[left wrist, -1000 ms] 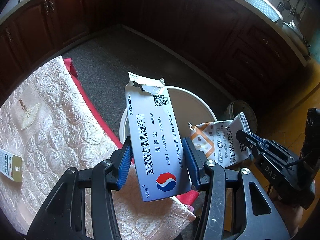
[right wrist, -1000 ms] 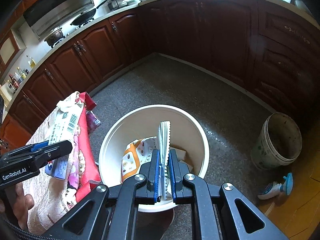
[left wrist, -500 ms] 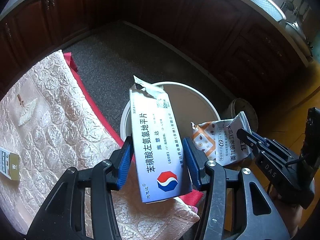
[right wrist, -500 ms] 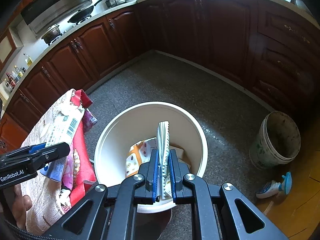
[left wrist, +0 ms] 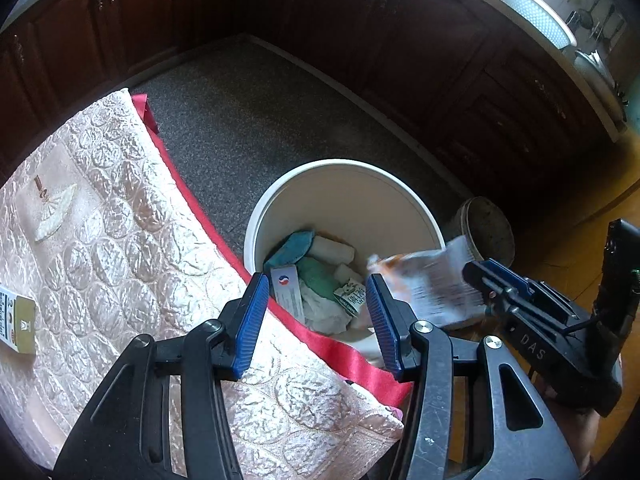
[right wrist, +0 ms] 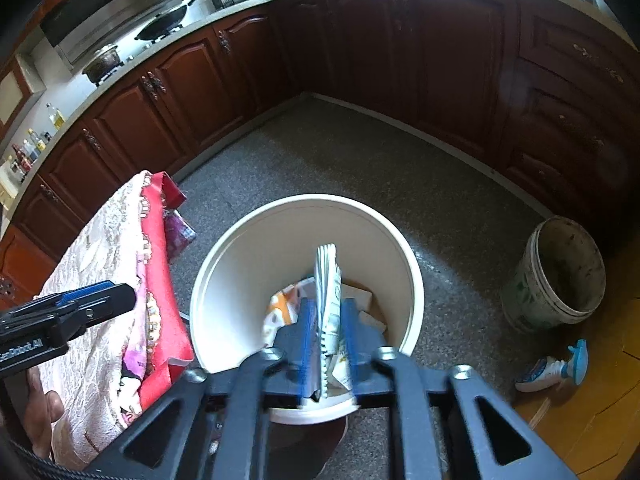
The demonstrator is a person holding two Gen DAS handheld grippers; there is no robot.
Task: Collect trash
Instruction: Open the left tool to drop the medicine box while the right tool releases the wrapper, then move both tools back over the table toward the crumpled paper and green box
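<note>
Left wrist view: your left hand-held gripper [left wrist: 316, 314] gapes empty above the white bin [left wrist: 404, 192], the medicine box [left wrist: 289, 292] lying inside. Your right hand-held gripper [right wrist: 327, 344] loosely flanks the snack packet [right wrist: 329, 292] over the bin.

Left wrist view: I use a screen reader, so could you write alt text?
The open left gripper hovers over a white bin holding a medicine box and other trash. The right gripper holds a snack bag beside it.
</note>
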